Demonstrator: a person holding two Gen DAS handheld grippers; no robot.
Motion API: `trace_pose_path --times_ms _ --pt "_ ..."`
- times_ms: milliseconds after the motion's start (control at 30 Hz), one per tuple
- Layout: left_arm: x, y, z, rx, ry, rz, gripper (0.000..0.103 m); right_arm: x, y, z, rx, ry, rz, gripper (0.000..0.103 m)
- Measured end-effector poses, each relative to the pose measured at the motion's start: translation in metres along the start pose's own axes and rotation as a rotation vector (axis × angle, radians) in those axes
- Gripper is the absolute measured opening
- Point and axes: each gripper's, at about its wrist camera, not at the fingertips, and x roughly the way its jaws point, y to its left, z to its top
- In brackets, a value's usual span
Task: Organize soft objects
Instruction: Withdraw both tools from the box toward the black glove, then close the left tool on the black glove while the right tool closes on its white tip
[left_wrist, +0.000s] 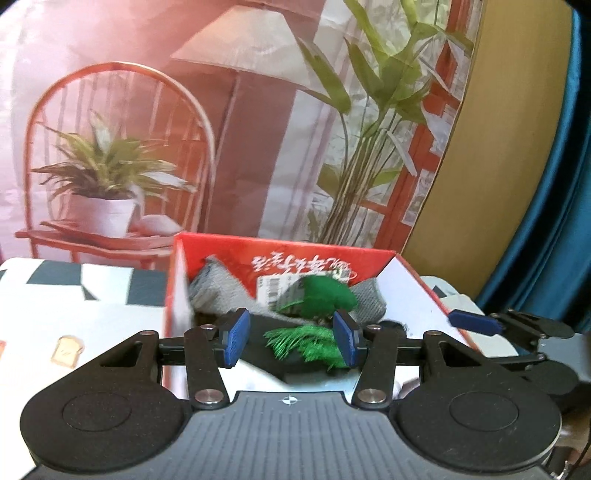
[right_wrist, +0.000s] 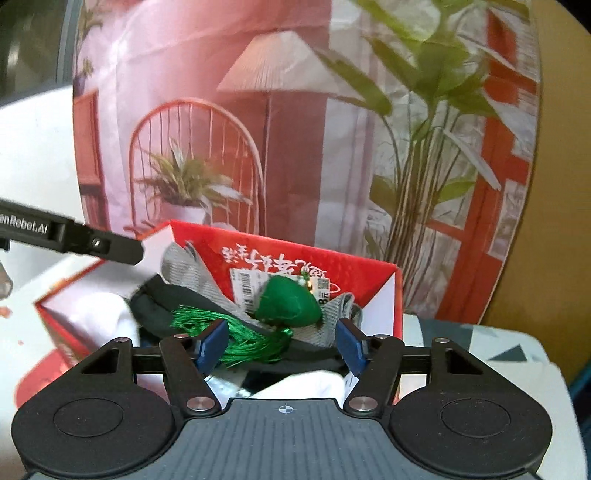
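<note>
1. Tongs, left: blue pads apart, nothing clamped between them. They hang over the near edge of the red cardboard box; the green tassel lies below and beyond the gap, not touched as far as the view shows.
2. Tongs, right: pads also apart and clamping nothing. The tassel spreads between and just behind them; whether the left pad brushes the threads cannot be told.
3. Green stuffed pouch: sits inside the box, on top of a grey knitted cloth, near the back wall and just in front of a white barcode label. Its tassel trails toward the camera over a black fabric item.
4. White cloth lies at the near side of the box, under the right tongs.
5. Box stands on a desk covered with a white cloth bearing dark geometric patches. A printed backdrop of a lamp, chair and plants hangs behind it.
6. Right tongs show at the right edge of the left wrist view, beside the box.
</note>
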Motion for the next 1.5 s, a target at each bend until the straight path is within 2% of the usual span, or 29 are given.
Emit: trace_pose_path --times_ms 300,567,767,1100,1267,1500 --pt "-0.048 0.016 -0.051 -0.04 -0.014 0.057 0.053 -0.053 0.013 -0.032 0.048 -0.083 0.002 0.06" --pt "-0.054 0.018 -0.076 -0.065 0.014 0.084 0.053 -0.077 0.018 -0.06 0.08 -0.082 0.012 0.059" --pt "-0.041 0.014 -0.101 -0.073 0.089 0.086 0.053 -0.067 0.018 -0.082 0.107 -0.01 0.014 0.059" --pt "0.0 0.024 -0.127 -0.072 0.208 0.116 0.053 -0.027 0.023 -0.117 0.159 0.113 0.023 0.059" --pt "0.012 0.027 -0.137 -0.074 0.218 0.104 0.053 -0.01 0.024 -0.123 0.184 0.149 0.019 0.059" --pt "0.008 0.021 -0.144 -0.018 0.175 0.121 0.052 -0.001 0.028 -0.133 0.154 0.167 0.026 0.056"
